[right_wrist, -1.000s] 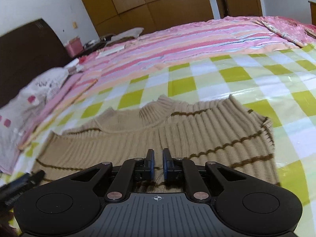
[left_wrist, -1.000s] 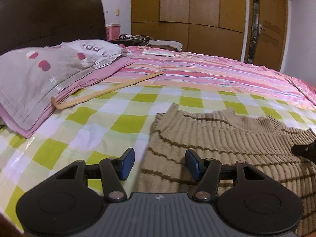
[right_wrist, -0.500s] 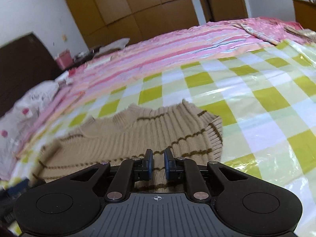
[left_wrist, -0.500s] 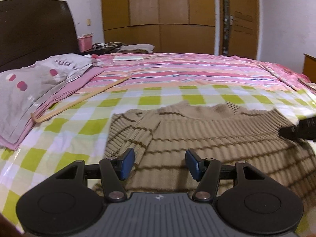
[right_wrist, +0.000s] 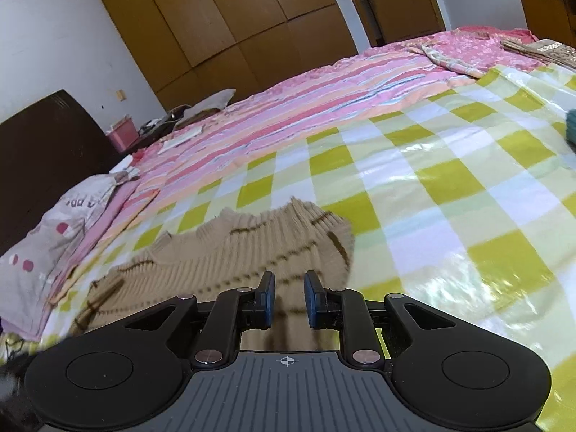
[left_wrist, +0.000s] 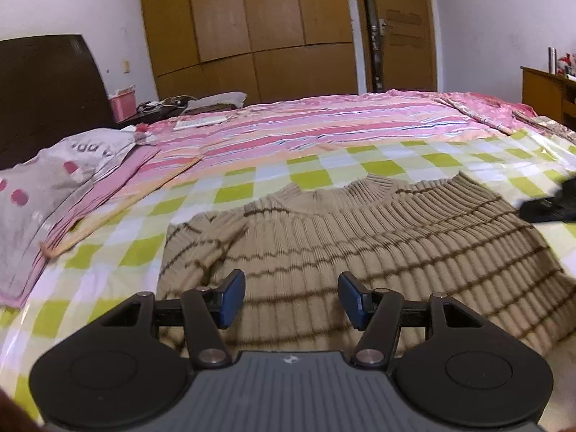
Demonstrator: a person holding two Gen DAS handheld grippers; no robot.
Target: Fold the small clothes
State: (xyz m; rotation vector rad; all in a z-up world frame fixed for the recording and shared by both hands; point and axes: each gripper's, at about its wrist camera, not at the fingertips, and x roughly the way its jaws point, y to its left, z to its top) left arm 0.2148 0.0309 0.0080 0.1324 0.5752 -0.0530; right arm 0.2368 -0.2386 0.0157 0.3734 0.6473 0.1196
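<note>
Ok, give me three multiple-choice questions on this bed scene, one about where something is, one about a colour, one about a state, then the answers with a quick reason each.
1. Where does the sweater lie?
A. on the checked sheet
B. on the pillow
C. on the floor

2. What colour are the sweater's thin stripes?
A. pink
B. dark brown
C. blue

3. How does the left hand-held gripper stand?
A. shut on the sweater
B. shut on nothing
C. open, nothing pressed between its pads

Answers:
1. A, green and white squares show all around the sweater.
2. B, dark brown lines cross the tan ribbed knit.
3. C, a wide gap parts its blue pads above the knit.
</note>
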